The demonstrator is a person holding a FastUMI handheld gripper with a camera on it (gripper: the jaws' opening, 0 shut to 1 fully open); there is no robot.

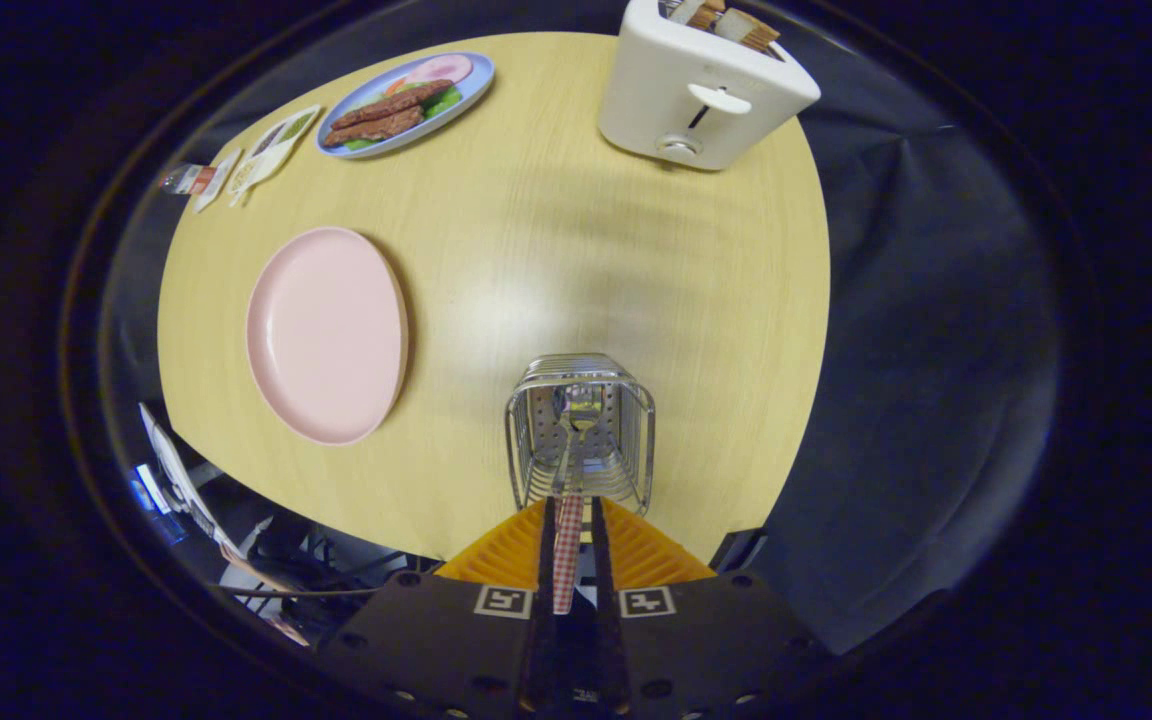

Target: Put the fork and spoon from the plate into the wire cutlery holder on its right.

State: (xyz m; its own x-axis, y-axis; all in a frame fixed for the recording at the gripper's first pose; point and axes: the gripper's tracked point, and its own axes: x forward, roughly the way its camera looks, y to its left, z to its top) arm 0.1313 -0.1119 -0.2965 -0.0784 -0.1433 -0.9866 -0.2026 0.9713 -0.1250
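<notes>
- Gripper poised right over wire cutlery holder, orange fingers nearly closed, pinching a utensil by its red-and-white checked handle.
- Handle clamped between both fingers, metal end hanging down inside the holder.
- Cannot tell if fork or spoon: metal end seen end-on, partly lost among the wires.
- Second metal piece possibly already standing inside the holder, too tangled with reflections to be sure.
- Holder upright on wooden table, near edge, just ahead of the fingertips.
- Pink plate left of the holder, well apart from it, bare surface showing.
- Blue plate at far left, carrying brown meat strips, a pink slice and green leaves.
- Small packets and a little bottle-like item left of the blue plate, at table edge.
- White toaster at far right, bread slices poking out of its slots, lever and knob facing the camera.
- Dark cloth beyond the table's right side.
</notes>
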